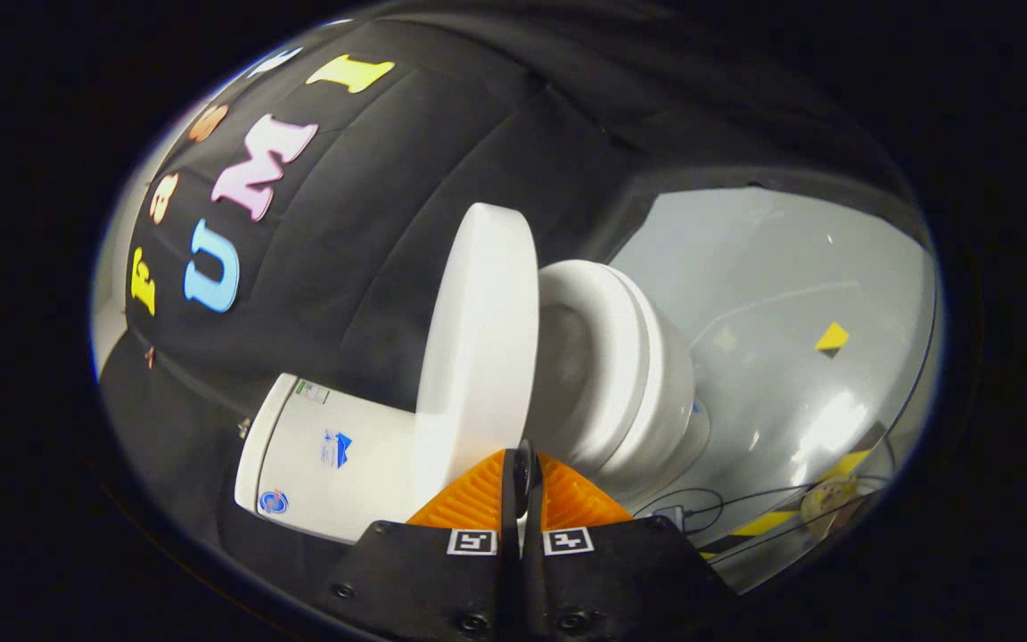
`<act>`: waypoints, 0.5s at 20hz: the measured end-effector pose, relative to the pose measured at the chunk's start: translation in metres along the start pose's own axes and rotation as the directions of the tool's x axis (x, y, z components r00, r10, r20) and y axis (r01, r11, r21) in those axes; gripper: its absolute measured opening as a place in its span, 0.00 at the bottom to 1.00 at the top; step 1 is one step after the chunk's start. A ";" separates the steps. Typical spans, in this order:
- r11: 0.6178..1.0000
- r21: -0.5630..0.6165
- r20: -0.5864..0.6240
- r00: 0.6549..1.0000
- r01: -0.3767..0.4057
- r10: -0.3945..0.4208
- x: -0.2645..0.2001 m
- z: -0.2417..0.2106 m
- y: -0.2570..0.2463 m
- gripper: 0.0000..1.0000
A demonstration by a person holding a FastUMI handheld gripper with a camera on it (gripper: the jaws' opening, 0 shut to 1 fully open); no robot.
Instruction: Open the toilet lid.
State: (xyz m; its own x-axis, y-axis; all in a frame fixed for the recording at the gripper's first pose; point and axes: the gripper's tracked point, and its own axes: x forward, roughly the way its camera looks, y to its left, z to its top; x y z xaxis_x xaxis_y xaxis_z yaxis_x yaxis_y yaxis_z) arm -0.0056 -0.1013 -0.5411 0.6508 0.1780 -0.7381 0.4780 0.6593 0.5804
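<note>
A: Where's the lid (480,339)?

B: Raised. It stands up off the seat (607,357), close to upright against the tank (326,464), with its flat white face turned away from the bowl (665,401) side. The whole scene looks tilted in the gripper view, so the toilet seems to lean over.

A: And the gripper (521,464)?

B: Its fingers are drawn together, only a thin slit between the pads. Nothing is held between them. The tips sit right at the lid's lower edge, near where it meets the tank; I can't tell whether they touch it.

A: Is the seat down?

B: Yes, the seat ring rests on the bowl, and the opening shows just beyond the lid.

A: What else is around?

B: The tank has a few small stickers on its side. Beyond the bowl is a pale glossy floor (772,294) with a yellow marker (833,337) on it. Near the base, beside the fingers, some dark cables (701,504) trail across the floor, and yellow tape (772,522) lies there too. The black cloth wall (371,223) stands behind the tank
</note>
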 end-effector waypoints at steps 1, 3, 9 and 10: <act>0.999 -0.036 0.006 1.000 0.001 -0.001 -0.003 0.002 0.010 0.04; 0.994 -0.106 0.019 1.000 0.001 0.001 -0.009 0.006 0.029 0.04; 0.964 -0.267 0.043 0.999 0.016 -0.004 -0.022 0.010 0.074 0.04; 0.957 -0.289 0.045 0.999 0.019 -0.006 -0.023 0.010 0.080 0.05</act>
State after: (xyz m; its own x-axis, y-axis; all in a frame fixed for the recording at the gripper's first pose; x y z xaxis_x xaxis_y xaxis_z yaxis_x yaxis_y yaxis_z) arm 0.0238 -0.0596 -0.4741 0.6736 0.1407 -0.7256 0.2996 0.8455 0.4421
